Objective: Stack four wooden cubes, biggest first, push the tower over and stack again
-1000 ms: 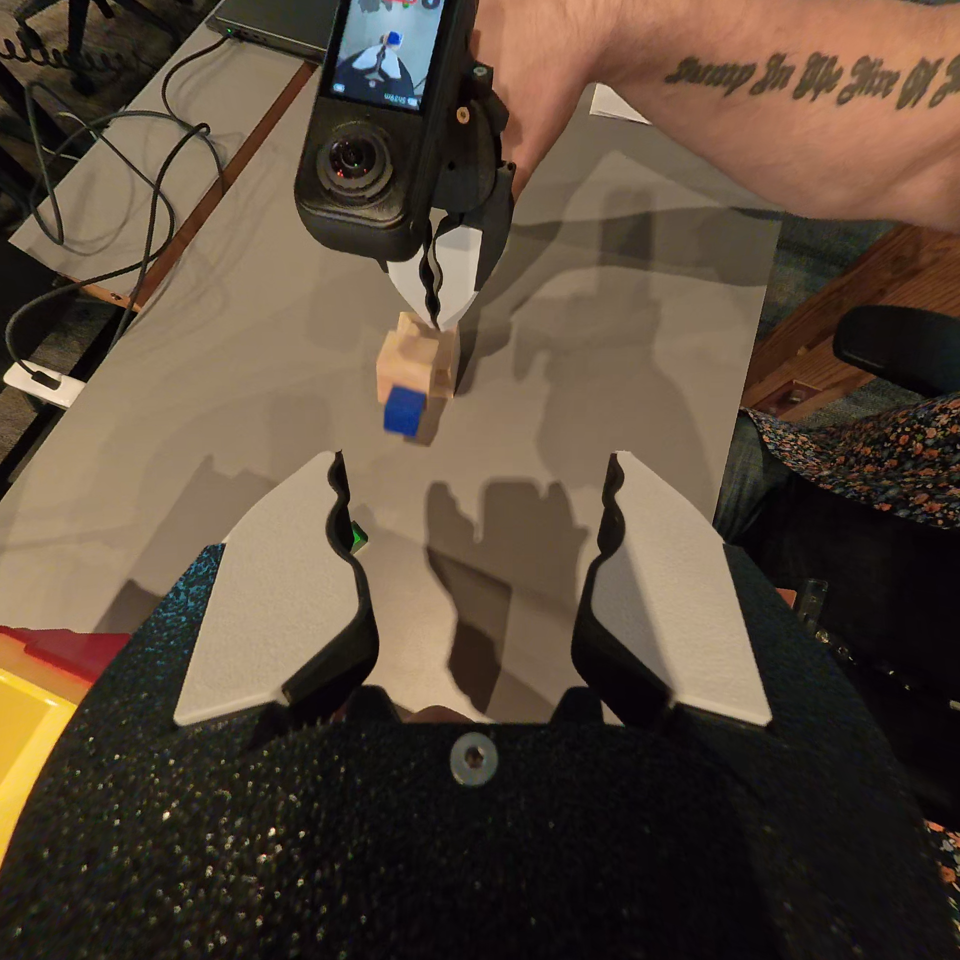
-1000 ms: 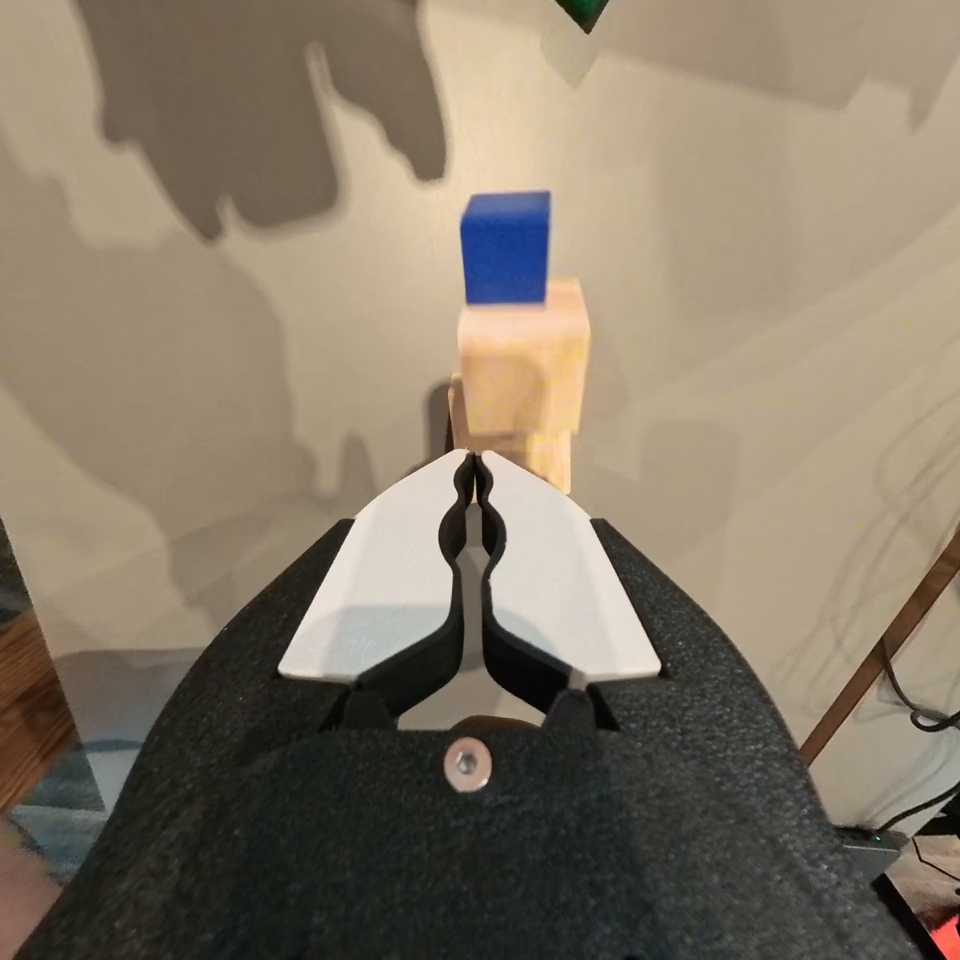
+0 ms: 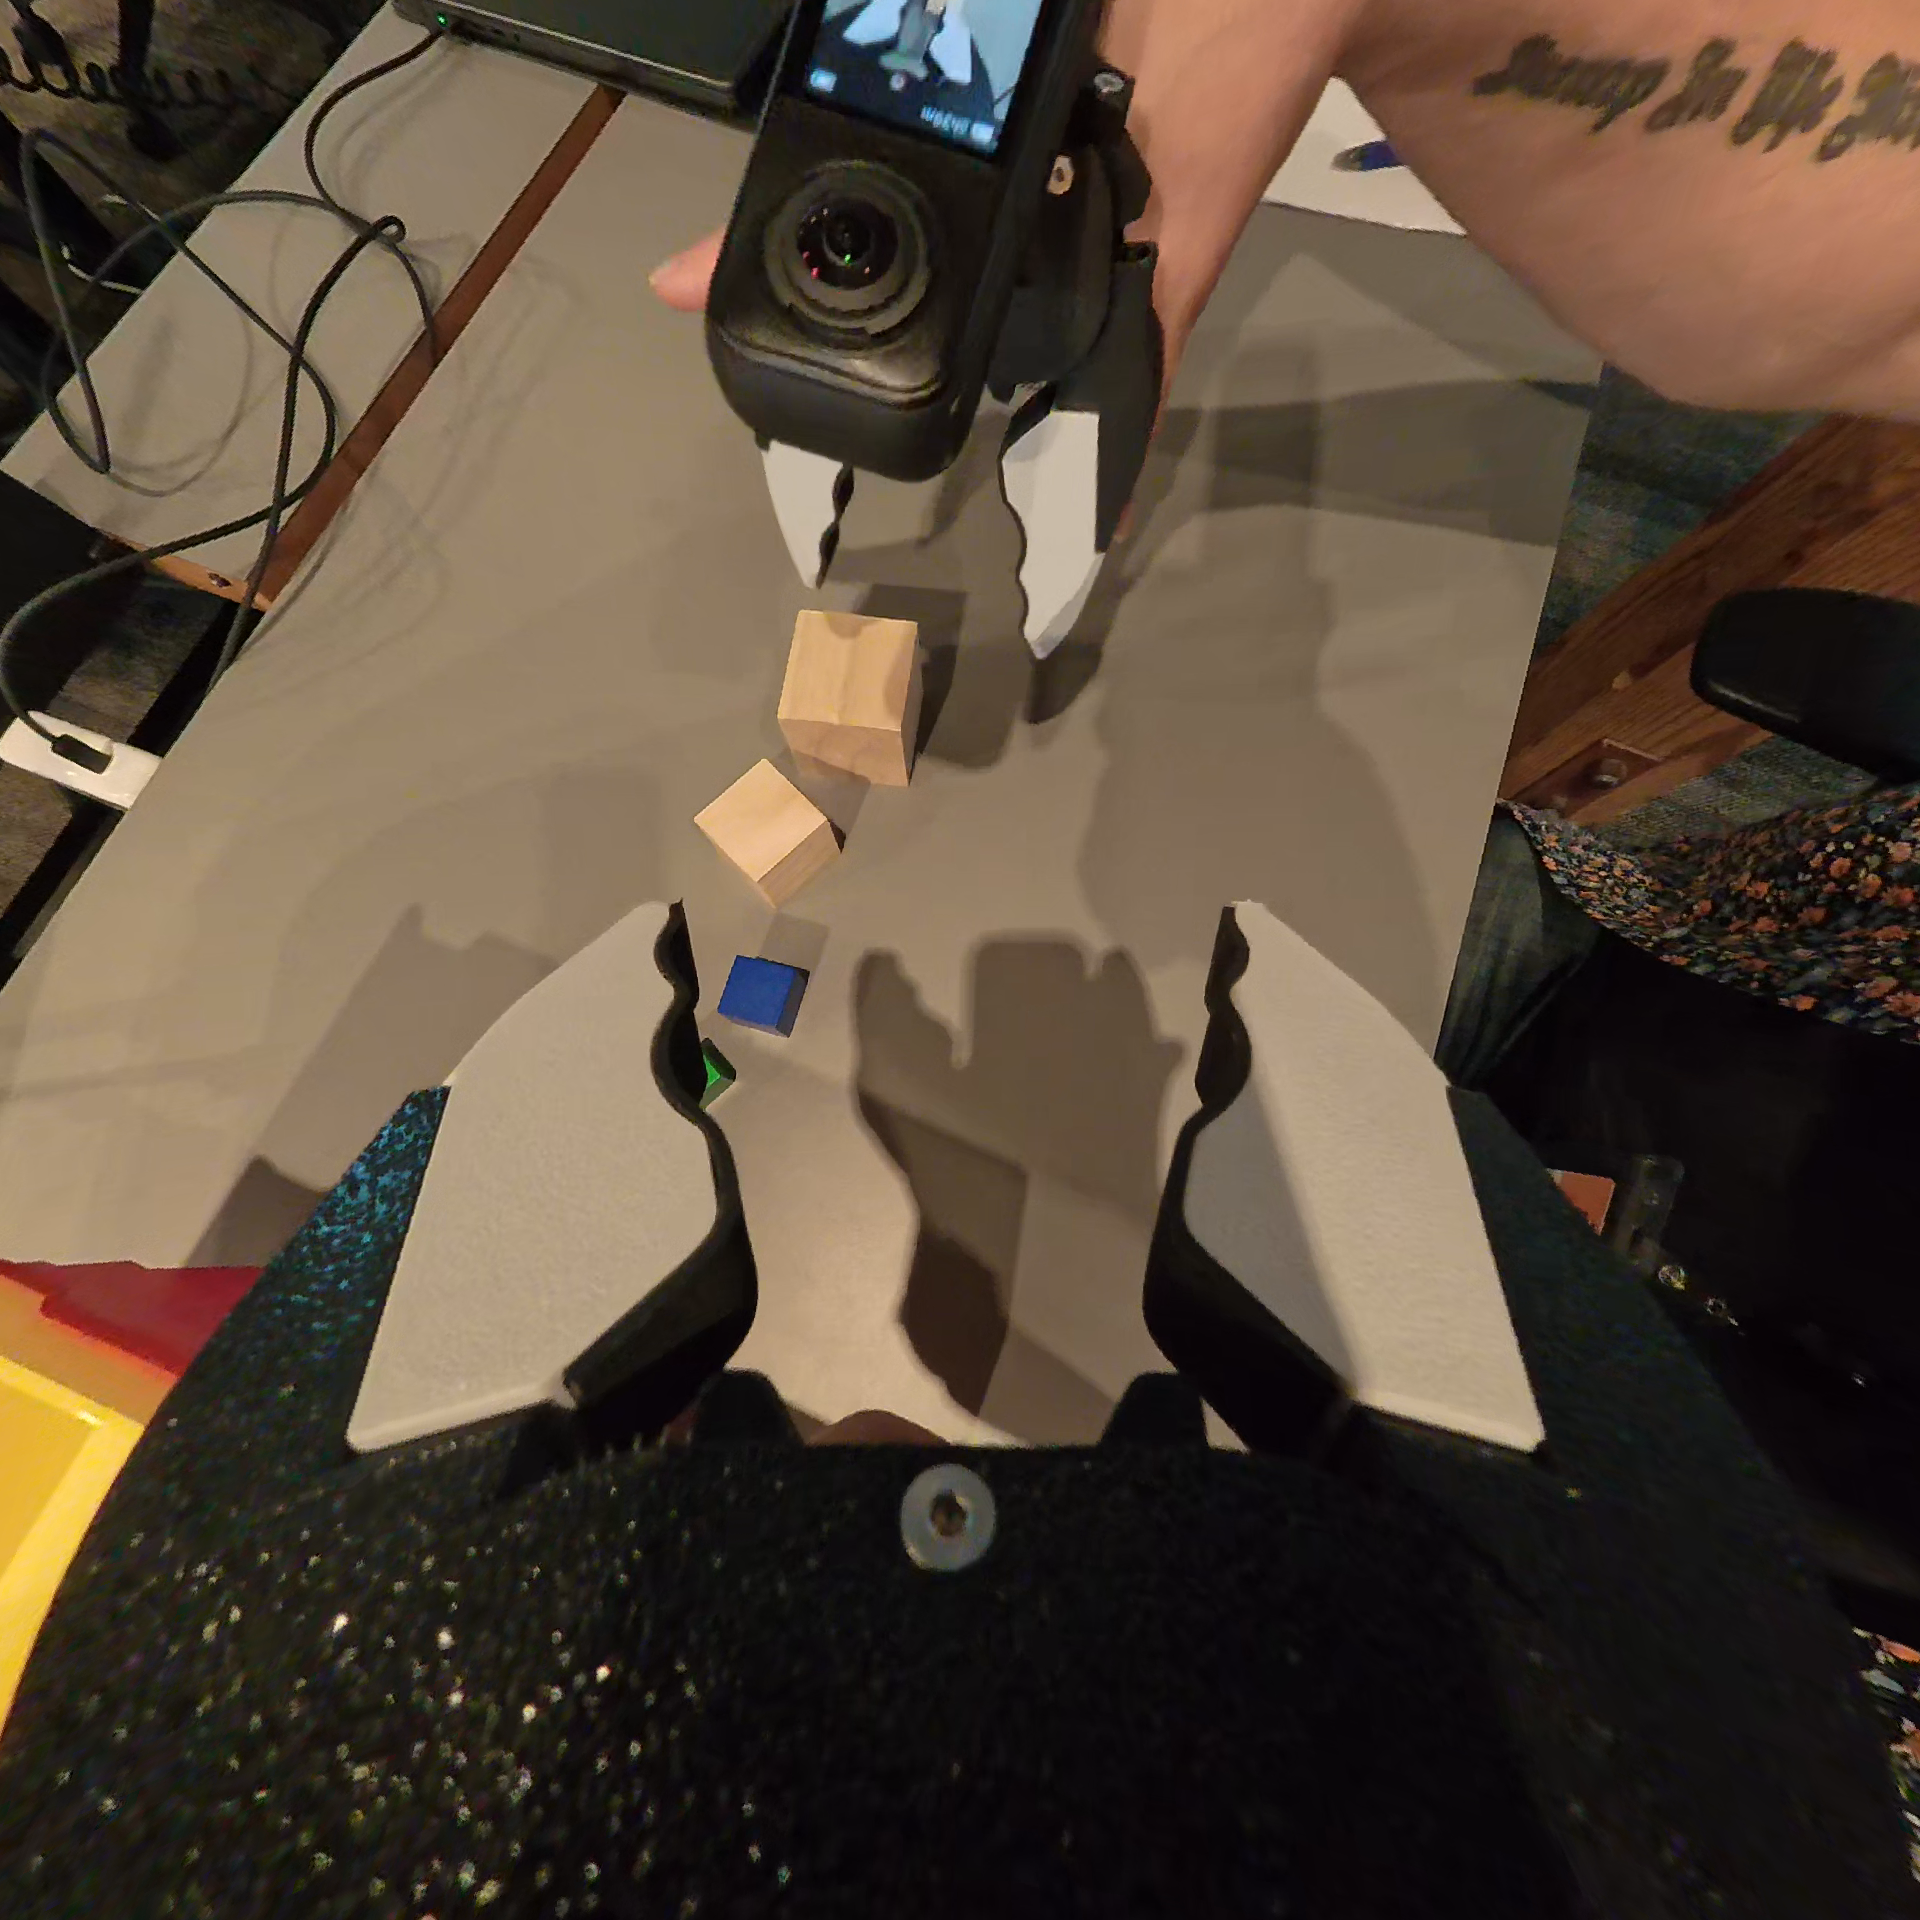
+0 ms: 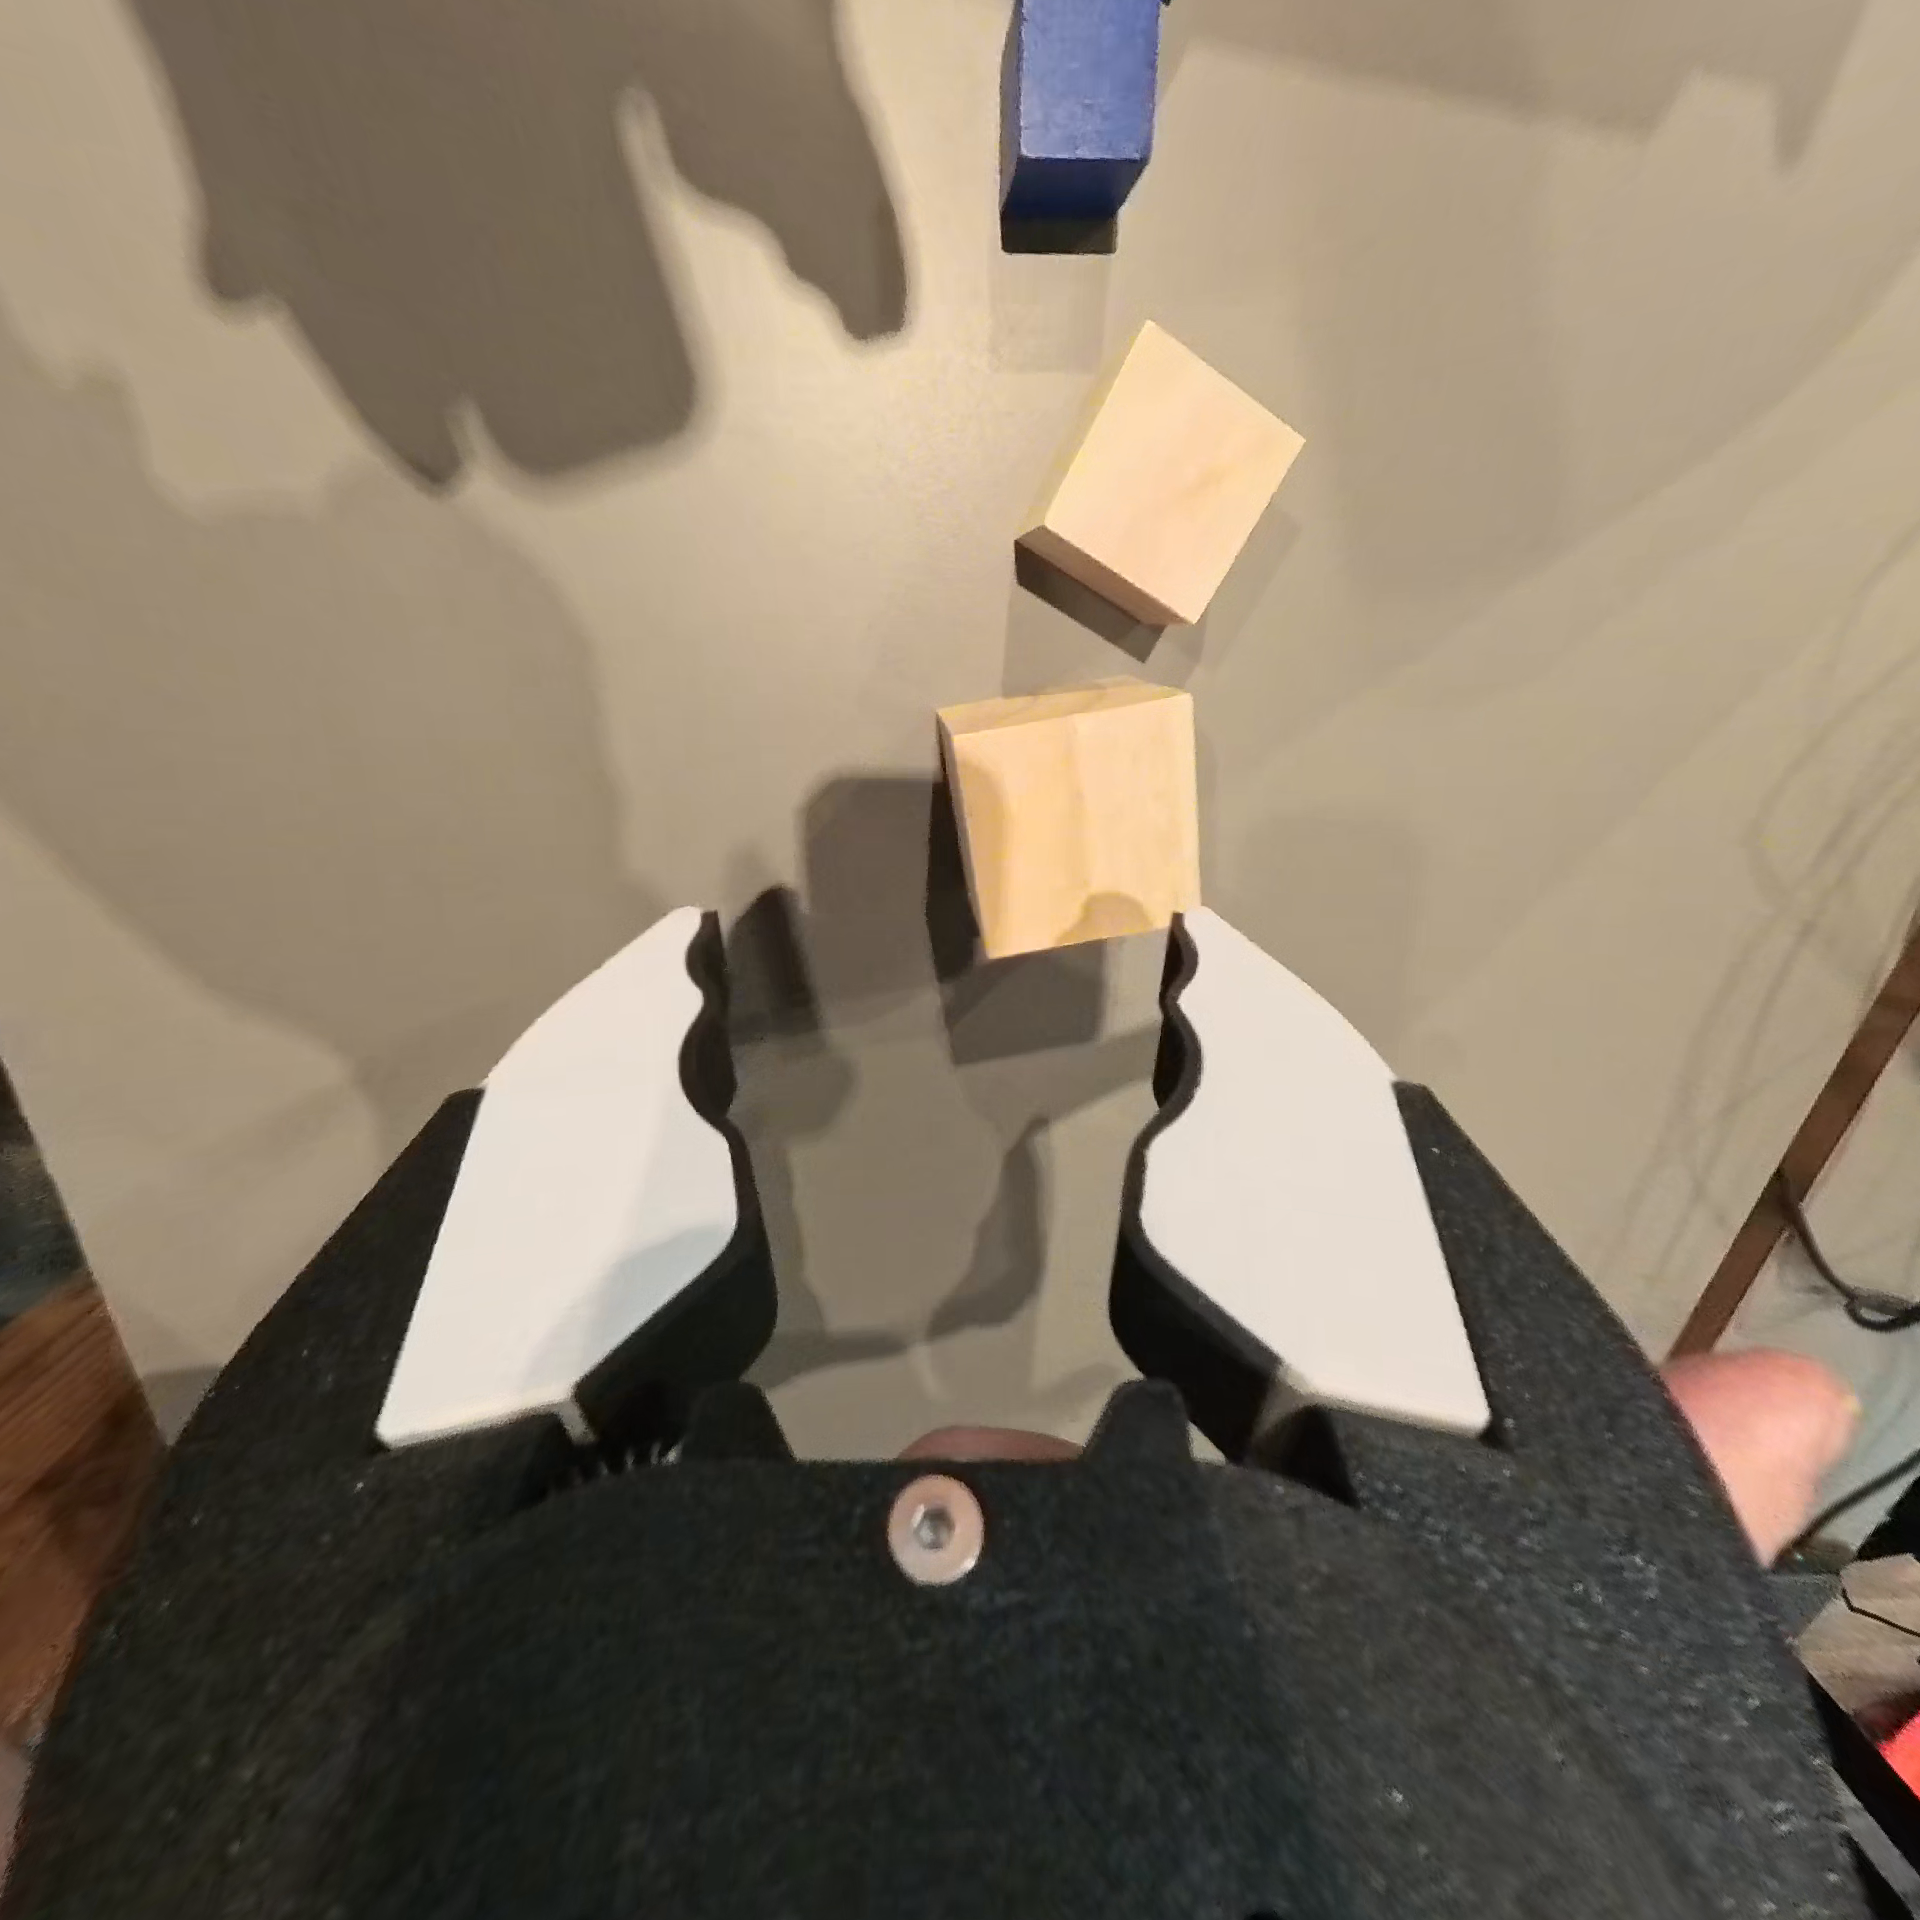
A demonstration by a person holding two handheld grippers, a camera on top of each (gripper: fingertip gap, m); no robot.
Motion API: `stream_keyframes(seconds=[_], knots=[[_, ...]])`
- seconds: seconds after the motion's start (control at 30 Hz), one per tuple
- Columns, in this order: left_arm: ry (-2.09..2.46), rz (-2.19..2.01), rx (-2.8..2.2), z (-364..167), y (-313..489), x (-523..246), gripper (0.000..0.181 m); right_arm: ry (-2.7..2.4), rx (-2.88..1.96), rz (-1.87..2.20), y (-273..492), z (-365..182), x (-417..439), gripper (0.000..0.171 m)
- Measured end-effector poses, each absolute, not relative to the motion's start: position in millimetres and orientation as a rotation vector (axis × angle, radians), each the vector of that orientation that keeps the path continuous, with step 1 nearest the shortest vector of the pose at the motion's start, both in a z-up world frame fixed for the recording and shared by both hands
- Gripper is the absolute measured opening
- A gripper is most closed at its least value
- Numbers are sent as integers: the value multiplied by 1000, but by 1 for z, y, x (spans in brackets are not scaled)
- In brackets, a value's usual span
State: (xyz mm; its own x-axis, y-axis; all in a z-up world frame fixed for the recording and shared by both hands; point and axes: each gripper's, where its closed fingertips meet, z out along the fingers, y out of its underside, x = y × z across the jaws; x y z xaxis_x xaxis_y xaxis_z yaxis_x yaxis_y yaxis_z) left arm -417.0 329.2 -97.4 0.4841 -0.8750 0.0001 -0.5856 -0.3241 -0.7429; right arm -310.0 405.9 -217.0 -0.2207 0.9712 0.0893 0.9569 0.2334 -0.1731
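Note:
Three blocks lie apart in a row on the grey mat [image 3: 520,675]: a large plain wooden cube [image 3: 852,694] [image 4: 1075,821], a smaller plain wooden cube [image 3: 769,829] [image 4: 1158,473] turned at an angle, and a small blue cube [image 3: 764,994] [image 4: 1081,104]. A green block [image 3: 717,1072] peeks out beside my left gripper's left finger. My left gripper [image 3: 951,914] is open and empty, just short of the blue cube. My right gripper [image 4: 945,920] [image 3: 930,597] is open and empty, its tips just short of the large wooden cube.
A yellow and red tray [image 3: 62,1382] sits at the lower left. Black cables [image 3: 301,343] and a dark device [image 3: 623,42] lie at the mat's far left edge. A person's forearm [image 3: 1558,197] holds the right gripper. A chair armrest [image 3: 1808,675] is to the right. My hands' fingertips stand some 20 cm from each other. To reach the smaller plain wooden cube [image 3: 769,829] in a straight line is about 8 cm for my right fingers, about 20 cm for my left. The right camera catches it too, in the right wrist view [image 4: 1164,498].
The stacked blocks have come apart and now lie spread on the mat. My right gripper went from shut to open and drew back a little. My left gripper stays open.

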Motion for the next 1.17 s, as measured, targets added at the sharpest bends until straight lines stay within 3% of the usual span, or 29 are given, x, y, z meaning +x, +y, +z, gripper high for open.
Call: stream_keyframes(seconds=[0.17, 0.5, 1.0, 1.17], knots=[[1211, -529, -2047, -100, 328, -417, 93, -2294, -1842, 102, 396, -207, -303, 79], [1207, -527, -2128, -121, 336, -423, 94, -2106, -1909, 153, 346, -188, -264, 61], [1263, -409, -2262, -164, 349, -417, 94, -1940, -1901, 186, 304, -169, -210, 59], [1518, -248, -2173, -175, 365, -419, 94, -1932, -1900, 207, 308, -168, -204, 59]])
